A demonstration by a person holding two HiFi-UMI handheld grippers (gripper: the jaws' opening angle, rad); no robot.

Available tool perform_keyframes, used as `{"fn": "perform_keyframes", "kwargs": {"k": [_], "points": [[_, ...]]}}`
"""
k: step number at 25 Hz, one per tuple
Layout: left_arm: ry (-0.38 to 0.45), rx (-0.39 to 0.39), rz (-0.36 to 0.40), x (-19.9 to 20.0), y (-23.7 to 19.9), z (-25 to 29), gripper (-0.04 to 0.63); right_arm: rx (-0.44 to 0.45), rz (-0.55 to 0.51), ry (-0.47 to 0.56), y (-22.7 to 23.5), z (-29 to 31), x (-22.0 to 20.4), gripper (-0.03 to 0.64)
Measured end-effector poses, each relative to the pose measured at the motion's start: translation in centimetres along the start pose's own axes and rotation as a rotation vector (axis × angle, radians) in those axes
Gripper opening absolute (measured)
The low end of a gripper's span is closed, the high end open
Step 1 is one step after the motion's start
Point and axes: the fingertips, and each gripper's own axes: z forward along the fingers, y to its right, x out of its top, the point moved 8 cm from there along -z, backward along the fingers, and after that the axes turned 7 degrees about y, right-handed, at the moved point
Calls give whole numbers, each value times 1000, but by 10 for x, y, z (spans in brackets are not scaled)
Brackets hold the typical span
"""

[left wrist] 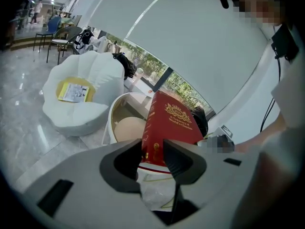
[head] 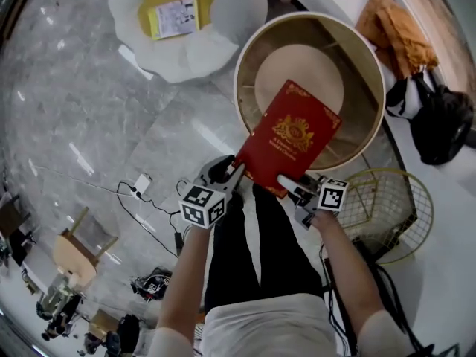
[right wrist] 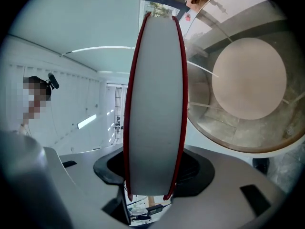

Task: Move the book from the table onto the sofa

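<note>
Two tools clamp the red hardcover book (head: 297, 136) above the round wooden surface (head: 249, 50), left tool (head: 235, 172) and right tool (head: 291, 184) at its near edge, long axis pointing away. The white padded sofa (head: 182, 58) lies beyond the surface, nearer the left tool.

Left gripper view: jaws pinch its glossy, rigid corner.

Right gripper view: jaws closed across its thick, pale paper side.

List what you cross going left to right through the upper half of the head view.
white sofa → round table → black bag
</note>
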Motion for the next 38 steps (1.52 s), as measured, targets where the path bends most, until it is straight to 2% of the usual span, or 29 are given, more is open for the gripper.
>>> {"fn": "perform_keyframes", "kwargs": {"k": [11, 21, 28, 38], "points": [[89, 80, -36, 19, 13, -48, 138, 46, -41, -117, -47, 18, 10, 253], [158, 128, -64, 52, 24, -118, 138, 66, -102, -223, -119, 43, 8, 253], [159, 119, -56, 80, 16, -148, 137, 44, -89, -232, -154, 65, 4, 255], [140, 61, -27, 129, -42, -181, 137, 59, -73, -186, -193, 135, -2, 254]]}}
